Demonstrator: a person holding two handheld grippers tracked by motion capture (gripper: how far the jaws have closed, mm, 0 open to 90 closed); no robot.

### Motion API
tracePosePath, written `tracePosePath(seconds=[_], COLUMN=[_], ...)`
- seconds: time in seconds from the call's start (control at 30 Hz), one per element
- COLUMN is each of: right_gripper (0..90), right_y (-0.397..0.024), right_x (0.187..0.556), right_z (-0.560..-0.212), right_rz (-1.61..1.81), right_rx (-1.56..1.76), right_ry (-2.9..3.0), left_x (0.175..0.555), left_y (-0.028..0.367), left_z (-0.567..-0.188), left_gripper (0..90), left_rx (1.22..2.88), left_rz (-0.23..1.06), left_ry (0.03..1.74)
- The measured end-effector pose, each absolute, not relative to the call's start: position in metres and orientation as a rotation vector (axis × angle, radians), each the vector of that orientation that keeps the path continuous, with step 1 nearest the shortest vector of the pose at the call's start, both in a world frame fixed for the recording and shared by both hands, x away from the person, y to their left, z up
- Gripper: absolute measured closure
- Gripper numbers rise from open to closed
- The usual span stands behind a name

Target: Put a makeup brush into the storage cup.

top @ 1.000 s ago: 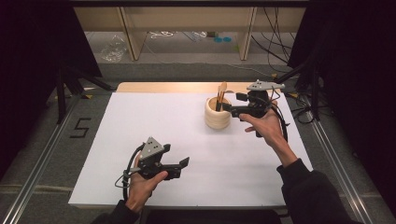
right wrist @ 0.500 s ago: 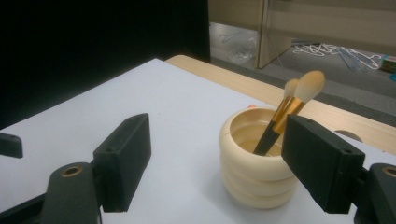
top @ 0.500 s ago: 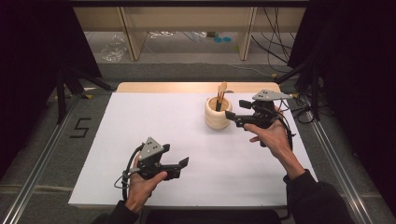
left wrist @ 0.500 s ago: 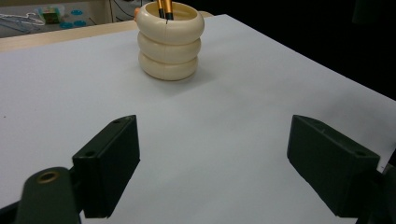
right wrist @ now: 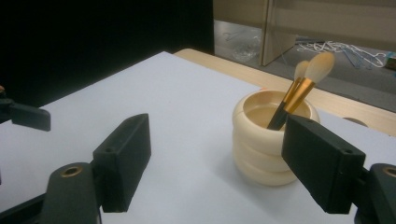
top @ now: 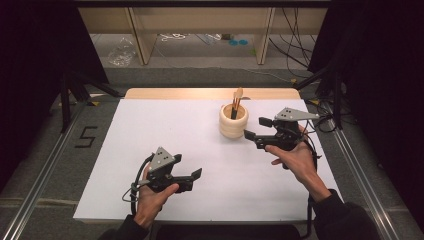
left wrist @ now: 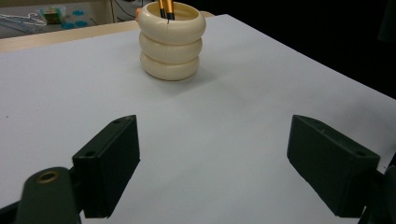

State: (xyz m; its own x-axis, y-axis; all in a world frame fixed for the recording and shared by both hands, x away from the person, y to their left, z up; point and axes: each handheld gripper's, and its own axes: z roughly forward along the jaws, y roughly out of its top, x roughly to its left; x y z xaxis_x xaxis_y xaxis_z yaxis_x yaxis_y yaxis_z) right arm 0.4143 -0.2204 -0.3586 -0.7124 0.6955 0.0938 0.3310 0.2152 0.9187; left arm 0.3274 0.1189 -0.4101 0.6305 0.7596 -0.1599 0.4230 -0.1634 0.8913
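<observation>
The right gripper [top: 258, 128] is spread wide with nothing between its jaws, hovering over the white table [top: 150, 130]. Just ahead of its tips stands a cream ribbed holder [top: 233, 121], upright, with two makeup brushes [right wrist: 299, 88] in it; their long axes lean away from this gripper, bristle heads up, black handles down in the cup. Well apart, nearer the person, the left gripper [top: 192, 179] is also wide open and empty, its jaws aimed toward the holder [left wrist: 171, 39] far ahead
</observation>
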Motion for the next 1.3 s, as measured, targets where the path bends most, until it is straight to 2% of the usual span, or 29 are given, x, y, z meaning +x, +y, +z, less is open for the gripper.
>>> tracePosePath(seconds=[1.3], right_gripper=[21.0], right_y=[-0.237], right_x=[0.361], right_z=[-0.401], right_rz=[1.523], right_rx=[1.021], right_ry=[2.180], left_x=[0.325], left_y=[0.119], left_z=[-0.410], left_gripper=[16.8], left_rx=[1.776], left_rz=[0.392], left_ry=[0.970])
